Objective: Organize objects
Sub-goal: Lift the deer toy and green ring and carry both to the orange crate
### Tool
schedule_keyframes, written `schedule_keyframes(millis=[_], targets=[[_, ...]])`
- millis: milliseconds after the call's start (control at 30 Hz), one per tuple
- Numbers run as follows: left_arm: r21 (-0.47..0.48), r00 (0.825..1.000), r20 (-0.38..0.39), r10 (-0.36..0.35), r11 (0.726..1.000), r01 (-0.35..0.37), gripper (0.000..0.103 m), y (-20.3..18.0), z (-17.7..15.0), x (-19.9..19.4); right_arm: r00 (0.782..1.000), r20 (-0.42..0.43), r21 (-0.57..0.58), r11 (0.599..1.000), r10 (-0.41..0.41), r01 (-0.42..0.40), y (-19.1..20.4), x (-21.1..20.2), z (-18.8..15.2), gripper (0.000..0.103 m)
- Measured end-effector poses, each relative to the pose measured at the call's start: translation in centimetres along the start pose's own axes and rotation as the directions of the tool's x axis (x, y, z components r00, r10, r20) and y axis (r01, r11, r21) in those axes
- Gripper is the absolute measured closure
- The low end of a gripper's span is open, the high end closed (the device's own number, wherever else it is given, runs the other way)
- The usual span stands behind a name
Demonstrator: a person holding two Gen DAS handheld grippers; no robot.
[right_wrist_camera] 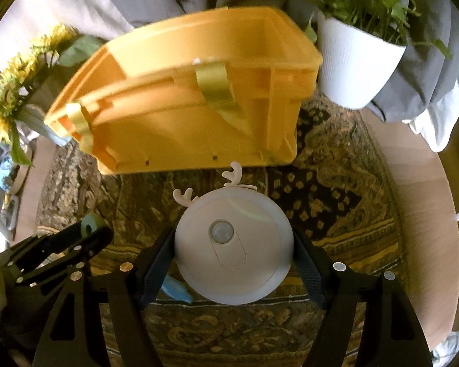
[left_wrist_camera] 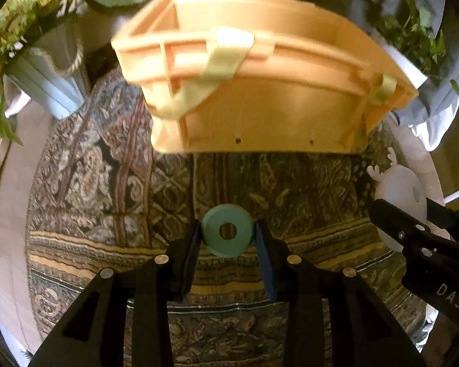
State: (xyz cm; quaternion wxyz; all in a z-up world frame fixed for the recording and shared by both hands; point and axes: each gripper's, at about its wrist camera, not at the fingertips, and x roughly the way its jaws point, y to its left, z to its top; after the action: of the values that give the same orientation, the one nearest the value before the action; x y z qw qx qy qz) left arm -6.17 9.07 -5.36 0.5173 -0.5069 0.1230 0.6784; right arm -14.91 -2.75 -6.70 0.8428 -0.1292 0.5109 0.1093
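The left gripper (left_wrist_camera: 228, 234) has its jaws clenched on a teal ring (left_wrist_camera: 227, 231), gripped across its outer rim and held above the patterned cloth (left_wrist_camera: 107, 183) that covers the desk, in front of the yellow bin (left_wrist_camera: 260, 91). The ring looks small, stiff and light, probably plastic or foam; its curved edge gives little contact, so it could pivot or slip, and the rim-to-rim grip across its widest part seems the safest. The right gripper (right_wrist_camera: 233, 244) holds a white round lamp (right_wrist_camera: 233, 244) with a motion sensor and little antlers, its jaws closed against the two sides of the disc, also just in front of the bin. This lamp seems a smooth, hard shell, light but slippery and bulky for the jaws; the antlers look thin and breakable, so the round body is the place to hold it. By count: one ring, one lamp, one bin, one blue object (right_wrist_camera: 176, 289) partly hidden under the lamp, one white potted plant (right_wrist_camera: 356, 61) and one vase of sunflowers (left_wrist_camera: 46, 76).
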Motion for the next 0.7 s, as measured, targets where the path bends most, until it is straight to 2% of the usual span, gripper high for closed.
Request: schedule_keyframes(millis=[367,700], targets=[[-0.023,0.991,0.136,-0.014,1.000,0.017,0.067,0.8,3.3,-2.6,0.994,0.102,-0.010,0.999,0.037,-0.036,0.6,-2.9,2.1,0.029],[-0.022,0.976,0.219,-0.011,1.000,0.016,0.067,1.0,5.3,-4.4,0.981,0.184,-0.032,0.998,0.058,-0.053,1.3,-4.8,4.1,0.029]])
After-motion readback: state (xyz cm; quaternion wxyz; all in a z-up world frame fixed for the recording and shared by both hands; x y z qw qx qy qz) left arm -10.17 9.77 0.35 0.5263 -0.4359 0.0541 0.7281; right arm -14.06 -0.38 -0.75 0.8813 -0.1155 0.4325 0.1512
